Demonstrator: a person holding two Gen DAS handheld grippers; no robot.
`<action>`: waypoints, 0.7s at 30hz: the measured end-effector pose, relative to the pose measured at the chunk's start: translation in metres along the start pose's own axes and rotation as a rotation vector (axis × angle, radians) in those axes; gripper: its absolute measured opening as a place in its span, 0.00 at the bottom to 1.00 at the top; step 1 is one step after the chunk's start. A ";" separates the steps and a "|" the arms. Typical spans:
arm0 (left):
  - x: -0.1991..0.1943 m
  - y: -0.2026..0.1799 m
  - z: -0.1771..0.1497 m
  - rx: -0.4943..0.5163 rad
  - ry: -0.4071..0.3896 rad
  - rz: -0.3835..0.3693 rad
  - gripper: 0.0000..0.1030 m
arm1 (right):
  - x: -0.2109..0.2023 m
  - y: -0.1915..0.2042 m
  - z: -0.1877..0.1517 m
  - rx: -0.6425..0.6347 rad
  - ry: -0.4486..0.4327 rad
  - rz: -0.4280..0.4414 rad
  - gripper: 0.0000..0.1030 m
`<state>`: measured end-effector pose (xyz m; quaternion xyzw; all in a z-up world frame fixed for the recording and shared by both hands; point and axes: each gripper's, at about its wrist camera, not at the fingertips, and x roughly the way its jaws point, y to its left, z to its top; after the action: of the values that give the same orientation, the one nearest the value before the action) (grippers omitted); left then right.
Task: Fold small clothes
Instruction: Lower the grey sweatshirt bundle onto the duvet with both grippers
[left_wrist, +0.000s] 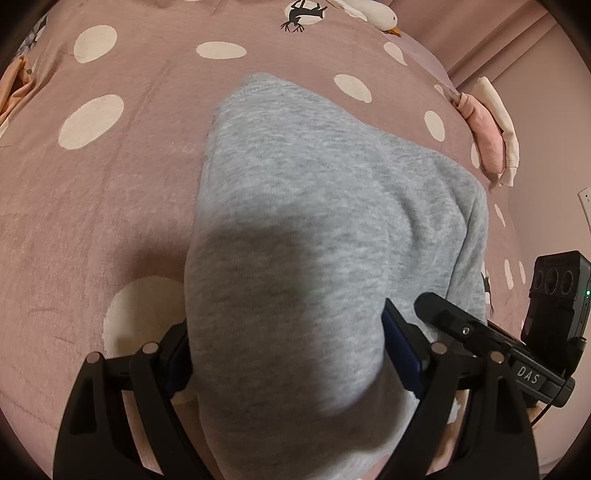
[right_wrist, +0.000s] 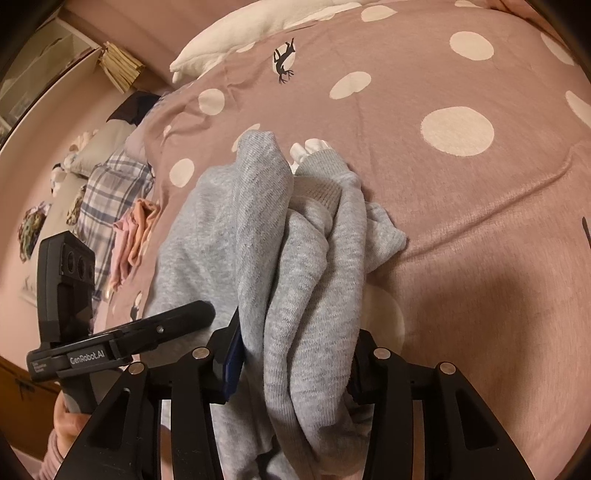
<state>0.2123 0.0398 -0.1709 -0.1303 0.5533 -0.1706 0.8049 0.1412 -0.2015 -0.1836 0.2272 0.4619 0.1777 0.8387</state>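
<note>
A grey sweatshirt-like garment (left_wrist: 314, 206) lies on the pink dotted bedcover (left_wrist: 92, 221) and rises toward both cameras. My left gripper (left_wrist: 288, 347) stands wide, with the cloth filling the whole gap and touching both blue pads. In the right wrist view the same garment (right_wrist: 258, 221) is bunched in thick folds, a ribbed cuff (right_wrist: 325, 162) at its far end. My right gripper (right_wrist: 295, 362) holds a narrower bundle of these folds between its pads, and its grip has been loosening. Each view shows a finger of the other gripper beside the cloth, the right one (left_wrist: 461, 325) and the left one (right_wrist: 166, 325).
Folded pink and white clothes (left_wrist: 487, 136) sit at the bed's right edge, and a white plush goose (left_wrist: 373, 14) lies at the far end. Peach clothes (right_wrist: 136, 229) and a plaid cloth (right_wrist: 107, 192) lie left of the garment. A white blanket (right_wrist: 251, 29) is at the back.
</note>
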 end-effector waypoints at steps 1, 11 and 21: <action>-0.001 0.000 0.000 -0.001 0.000 0.001 0.86 | 0.000 0.000 -0.001 0.001 -0.001 -0.001 0.42; -0.006 0.003 -0.005 -0.006 -0.003 0.002 0.86 | -0.002 -0.002 -0.003 0.006 -0.001 -0.001 0.42; -0.010 0.003 -0.009 -0.003 -0.006 0.011 0.86 | -0.004 -0.004 -0.004 0.009 -0.001 -0.001 0.42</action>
<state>0.2005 0.0470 -0.1670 -0.1288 0.5520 -0.1650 0.8072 0.1359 -0.2053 -0.1852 0.2310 0.4624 0.1752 0.8379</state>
